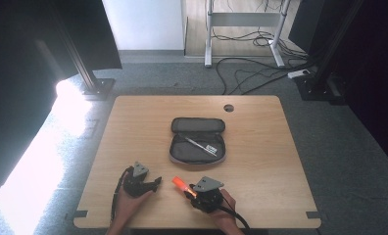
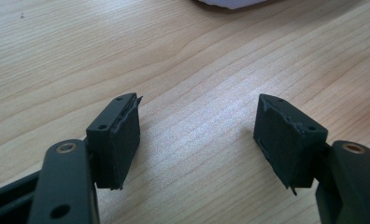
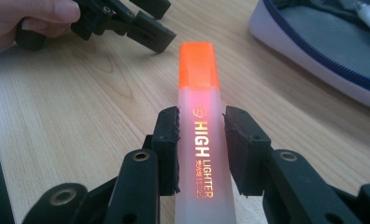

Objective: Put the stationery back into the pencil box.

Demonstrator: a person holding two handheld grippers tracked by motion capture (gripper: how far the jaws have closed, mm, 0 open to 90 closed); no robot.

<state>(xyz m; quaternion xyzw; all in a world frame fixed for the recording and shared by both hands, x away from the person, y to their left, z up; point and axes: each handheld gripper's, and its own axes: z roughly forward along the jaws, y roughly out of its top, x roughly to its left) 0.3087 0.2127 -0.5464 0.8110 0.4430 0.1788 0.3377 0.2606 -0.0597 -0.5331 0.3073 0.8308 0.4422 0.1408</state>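
Note:
An orange highlighter (image 1: pixel 181 185) with a translucent body and orange cap (image 3: pixel 198 65) sits lengthwise between the jaws of my right gripper (image 3: pixel 202 126), whose pads press on its two sides. It points up and left towards the pencil case. In the high view my right gripper (image 1: pixel 191 192) is near the table's front edge. My left gripper (image 1: pixel 156 182) rests to its left, and its jaws (image 2: pixel 199 135) stand wide open over bare wood with nothing between them. In the right gripper view the left gripper (image 3: pixel 145 23) lies ahead, held by a hand (image 3: pixel 29 18).
A dark pencil case (image 1: pixel 198 125) lies unzipped at the table's middle, with a pen (image 1: pixel 200 145) inside; its pale zipped rim (image 3: pixel 314 74) is close at the right. A cable hole (image 1: pixel 229 107) sits near the far edge. Cables and desk legs are beyond the table.

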